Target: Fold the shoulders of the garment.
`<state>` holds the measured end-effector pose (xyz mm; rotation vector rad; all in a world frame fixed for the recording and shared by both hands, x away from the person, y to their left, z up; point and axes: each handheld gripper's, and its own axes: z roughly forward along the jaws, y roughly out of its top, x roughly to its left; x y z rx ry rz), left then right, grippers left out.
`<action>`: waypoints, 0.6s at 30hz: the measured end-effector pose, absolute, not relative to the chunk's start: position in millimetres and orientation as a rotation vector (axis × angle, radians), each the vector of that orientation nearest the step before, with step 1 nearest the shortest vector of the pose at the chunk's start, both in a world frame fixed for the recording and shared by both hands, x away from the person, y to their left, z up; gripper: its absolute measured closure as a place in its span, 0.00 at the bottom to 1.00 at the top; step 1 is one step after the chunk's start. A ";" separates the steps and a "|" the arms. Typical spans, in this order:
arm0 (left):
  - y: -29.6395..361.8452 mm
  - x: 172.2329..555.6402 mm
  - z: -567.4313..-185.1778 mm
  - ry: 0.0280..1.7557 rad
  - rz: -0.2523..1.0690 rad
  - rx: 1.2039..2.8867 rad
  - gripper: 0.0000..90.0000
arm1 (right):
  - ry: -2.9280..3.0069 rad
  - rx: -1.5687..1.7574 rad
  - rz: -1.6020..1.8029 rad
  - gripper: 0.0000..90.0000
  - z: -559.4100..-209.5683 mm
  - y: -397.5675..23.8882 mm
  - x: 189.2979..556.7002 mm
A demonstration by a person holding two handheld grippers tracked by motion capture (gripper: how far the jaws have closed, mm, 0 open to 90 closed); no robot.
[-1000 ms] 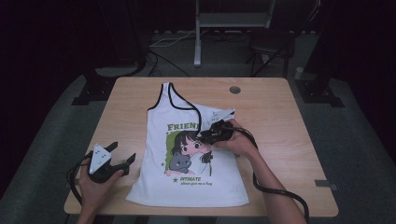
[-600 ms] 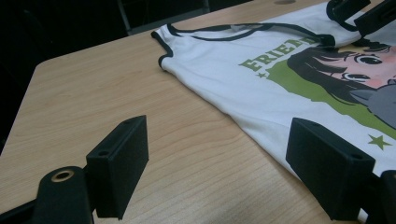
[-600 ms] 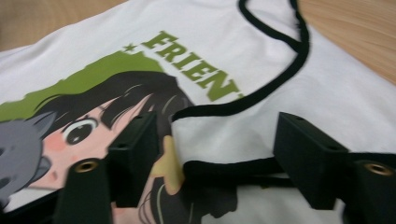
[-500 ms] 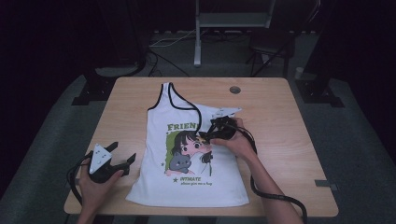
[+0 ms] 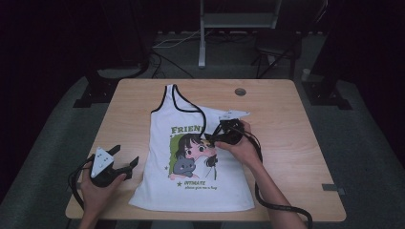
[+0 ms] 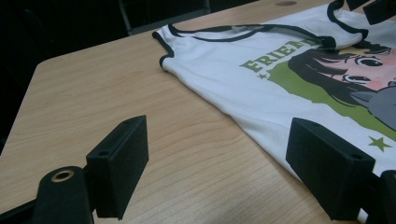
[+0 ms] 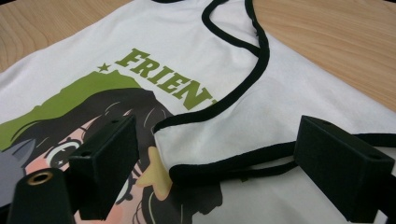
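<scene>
A white tank top (image 5: 162, 124) with black trim and a cartoon print lies flat on the wooden table (image 5: 277, 109). Its right shoulder strap (image 7: 243, 88) is folded over onto the print. My right gripper (image 5: 211, 140) hovers over that folded strap; its jaws have just been opening and stand wide apart in the right gripper view (image 7: 219, 168), with the strap's end (image 7: 210, 169) lying loose between them, unpressed. My left gripper (image 5: 125, 156) rests open near the table's left front, beside the shirt's side edge (image 6: 261, 88), with bare wood between its jaws (image 6: 224, 172).
A round cable hole (image 5: 240, 91) sits in the table's far right part. A metal stand (image 5: 203, 33) rises behind the table. Each gripper's black cable trails off the front edge (image 5: 282, 205). Bare wood lies left and right of the shirt.
My right gripper's jaws opened and let the folded strap go; it now lies on the print. The right hand barely shifted. The left gripper stayed put.
</scene>
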<state>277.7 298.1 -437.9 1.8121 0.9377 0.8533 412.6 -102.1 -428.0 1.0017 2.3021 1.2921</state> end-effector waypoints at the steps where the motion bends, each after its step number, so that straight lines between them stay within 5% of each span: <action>1: 298.2 277.8 -437.9 0.937 0.855 1.813 0.23 | 2.301 1.004 1.290 0.15 -427.6 -102.3 411.8; 18: 297.4 277.4 -438.0 0.940 0.860 1.815 0.23 | 2.275 1.034 1.309 0.15 -420.9 -112.8 391.3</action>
